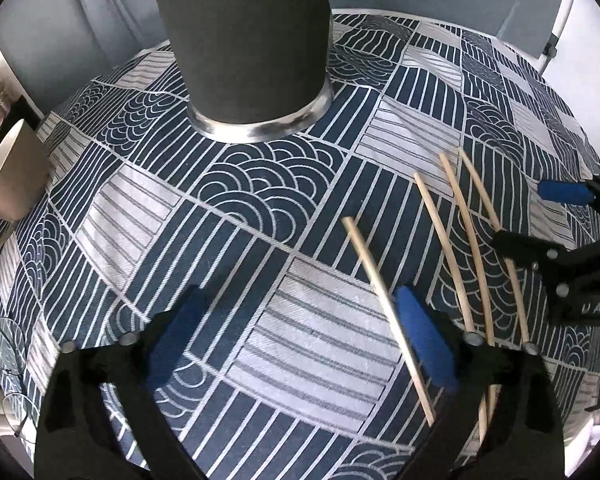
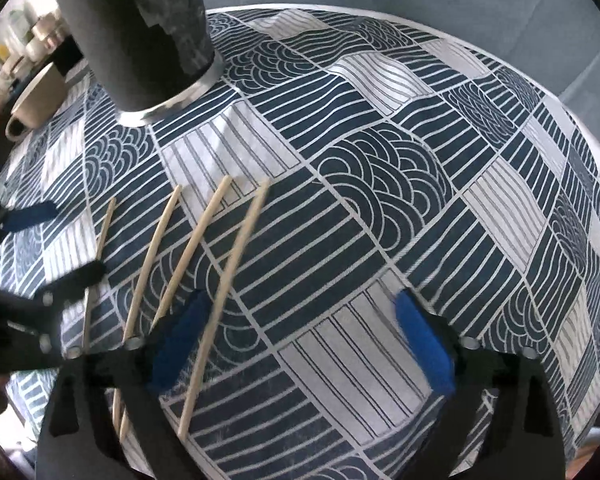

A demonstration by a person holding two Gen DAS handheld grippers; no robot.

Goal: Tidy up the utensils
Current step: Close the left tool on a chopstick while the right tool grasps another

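Observation:
Several wooden chopsticks (image 1: 458, 232) lie side by side on the blue and white patterned tablecloth (image 1: 260, 208); they also show in the right wrist view (image 2: 192, 248). A tall dark holder with a silver base (image 1: 248, 40) stands at the far side, also seen in the right wrist view (image 2: 140, 36). My left gripper (image 1: 300, 344) is open and empty, with its right finger beside the leftmost chopstick (image 1: 384, 292). My right gripper (image 2: 300, 344) is open and empty, with the rightmost chopstick (image 2: 224, 292) lying just inside its left finger.
A beige mug (image 1: 8, 184) sits at the left edge of the table, also visible in the right wrist view (image 2: 36, 100). Jars and clutter (image 2: 20, 40) stand beyond it. A grey wall lies behind the table.

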